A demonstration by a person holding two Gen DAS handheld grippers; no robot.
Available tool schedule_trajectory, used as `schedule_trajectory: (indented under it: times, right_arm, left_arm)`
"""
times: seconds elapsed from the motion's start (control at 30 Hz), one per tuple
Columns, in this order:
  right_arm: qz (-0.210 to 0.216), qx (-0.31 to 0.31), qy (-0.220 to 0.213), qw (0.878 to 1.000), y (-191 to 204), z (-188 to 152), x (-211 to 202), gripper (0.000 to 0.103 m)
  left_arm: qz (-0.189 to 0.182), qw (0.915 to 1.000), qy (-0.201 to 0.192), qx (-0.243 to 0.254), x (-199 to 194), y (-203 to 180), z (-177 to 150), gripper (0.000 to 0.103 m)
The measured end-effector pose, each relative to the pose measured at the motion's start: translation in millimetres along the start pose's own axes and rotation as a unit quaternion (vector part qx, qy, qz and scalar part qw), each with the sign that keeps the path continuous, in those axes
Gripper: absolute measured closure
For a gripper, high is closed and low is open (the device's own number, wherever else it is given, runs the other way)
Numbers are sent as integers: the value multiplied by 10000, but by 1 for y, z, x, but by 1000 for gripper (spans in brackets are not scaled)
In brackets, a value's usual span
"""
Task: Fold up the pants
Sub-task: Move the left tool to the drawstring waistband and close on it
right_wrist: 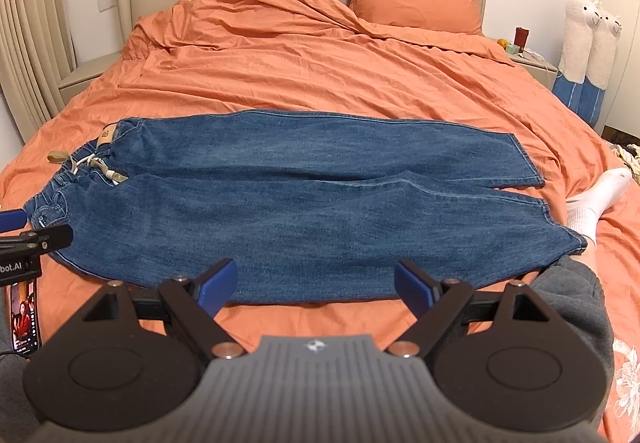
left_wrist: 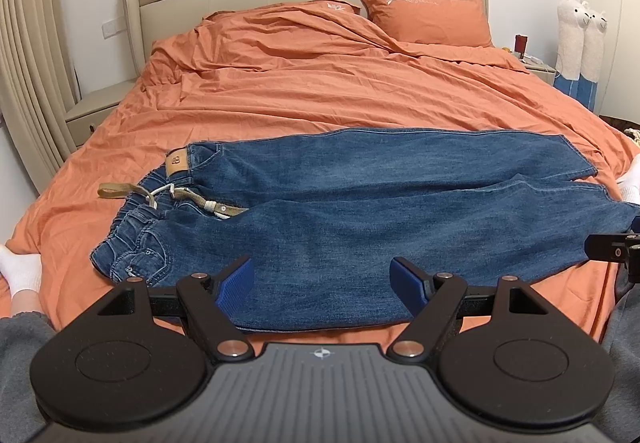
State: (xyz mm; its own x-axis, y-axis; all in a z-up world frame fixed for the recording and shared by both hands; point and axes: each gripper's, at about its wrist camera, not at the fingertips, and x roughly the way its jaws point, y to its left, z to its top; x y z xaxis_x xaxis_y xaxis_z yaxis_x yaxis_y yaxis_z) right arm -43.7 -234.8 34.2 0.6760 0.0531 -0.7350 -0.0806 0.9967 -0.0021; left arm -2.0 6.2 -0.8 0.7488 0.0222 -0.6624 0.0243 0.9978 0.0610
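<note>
Blue jeans (left_wrist: 352, 211) (right_wrist: 304, 199) lie flat across the orange bed, waistband to the left, both legs stretched to the right. A khaki belt (left_wrist: 116, 190) and a white drawstring poke out at the waist. My left gripper (left_wrist: 323, 285) hovers open over the near edge of the jeans, toward the waist half. Farther right, my right gripper (right_wrist: 316, 285) is open above the near hem edge of the closer leg. Nothing is between the blue pads (left_wrist: 238, 287) (right_wrist: 218, 285) of either one.
Orange duvet (left_wrist: 320, 91) covers the bed, with two pillows (left_wrist: 428, 17) by the beige headboard. A person's white-socked feet (right_wrist: 592, 199) (left_wrist: 20, 271) rest at either side, grey trousers near the grippers. A phone (right_wrist: 25, 317) lies at the left. Nightstands and alpaca plush toys (right_wrist: 588, 43) flank the bed.
</note>
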Motion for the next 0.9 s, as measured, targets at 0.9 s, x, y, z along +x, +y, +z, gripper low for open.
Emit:
schedule_trajectory:
  times: [0.9]
  right_arm:
    - [763, 254, -435, 9958, -85, 43, 90, 22]
  left_arm:
    - [9, 9988, 406, 273, 100, 190, 48, 27]
